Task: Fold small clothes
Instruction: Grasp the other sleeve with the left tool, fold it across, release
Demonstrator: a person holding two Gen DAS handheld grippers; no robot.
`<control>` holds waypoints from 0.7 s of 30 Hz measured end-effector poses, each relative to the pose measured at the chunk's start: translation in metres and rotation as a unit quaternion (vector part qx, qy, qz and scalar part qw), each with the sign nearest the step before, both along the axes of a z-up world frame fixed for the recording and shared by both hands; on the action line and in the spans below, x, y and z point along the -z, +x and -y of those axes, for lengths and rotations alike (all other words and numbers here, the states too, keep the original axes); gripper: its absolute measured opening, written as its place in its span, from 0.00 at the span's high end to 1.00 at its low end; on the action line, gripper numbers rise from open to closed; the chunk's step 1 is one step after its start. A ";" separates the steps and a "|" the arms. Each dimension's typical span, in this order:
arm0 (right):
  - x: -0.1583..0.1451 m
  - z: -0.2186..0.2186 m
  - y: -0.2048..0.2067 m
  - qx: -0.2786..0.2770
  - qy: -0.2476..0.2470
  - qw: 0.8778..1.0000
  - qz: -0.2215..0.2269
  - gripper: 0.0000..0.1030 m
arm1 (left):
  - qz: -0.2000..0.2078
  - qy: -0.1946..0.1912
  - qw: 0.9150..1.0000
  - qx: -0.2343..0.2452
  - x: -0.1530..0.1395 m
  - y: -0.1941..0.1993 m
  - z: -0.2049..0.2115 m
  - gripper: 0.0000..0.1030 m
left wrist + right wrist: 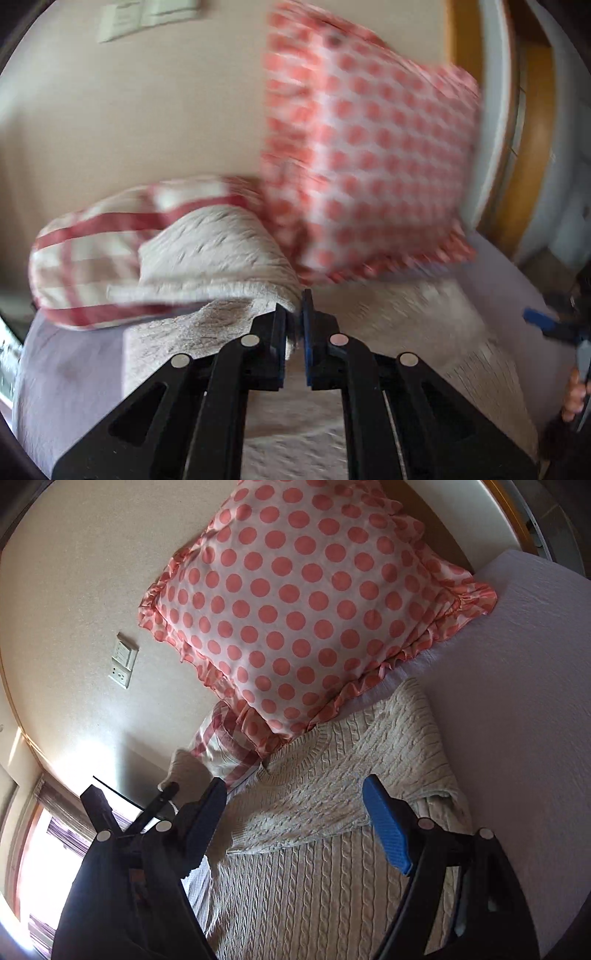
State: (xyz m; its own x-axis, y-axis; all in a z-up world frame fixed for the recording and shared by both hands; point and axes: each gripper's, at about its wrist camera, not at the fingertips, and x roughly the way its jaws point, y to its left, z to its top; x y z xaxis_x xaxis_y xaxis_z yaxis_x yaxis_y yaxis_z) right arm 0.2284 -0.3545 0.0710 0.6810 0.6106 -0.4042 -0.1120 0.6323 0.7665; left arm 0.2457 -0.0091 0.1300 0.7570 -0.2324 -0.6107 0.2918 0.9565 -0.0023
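Left hand-held gripper (294,325) pinching cream knit sweater (221,251), polka-dot pillow (369,147) behind

You have one cream cable-knit sweater (325,797) spread on one pale lilac bedsheet (517,686). You have two pillows at the head edge: one white with coral polka dots and a frill (295,602), one white with red checks (85,254). You hold two black grippers, left (294,325) and right (295,812).

Two close wrist views, left perhaps blurred, sharing the dotted pillow (295,602).
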 end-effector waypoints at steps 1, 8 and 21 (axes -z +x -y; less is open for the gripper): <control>0.003 -0.002 0.003 -0.003 -0.004 1.000 -0.008 0.25 | -0.024 0.028 0.998 0.043 0.023 -0.004 0.036 0.92; 0.018 -0.020 0.023 -0.031 -0.036 0.998 -0.046 0.25 | -0.014 0.119 0.988 0.100 0.079 -0.070 0.071 0.75; 0.074 -0.033 0.058 -0.006 -0.163 0.976 -0.145 0.86 | -0.024 0.102 0.994 -0.035 0.065 -0.121 -0.060 0.43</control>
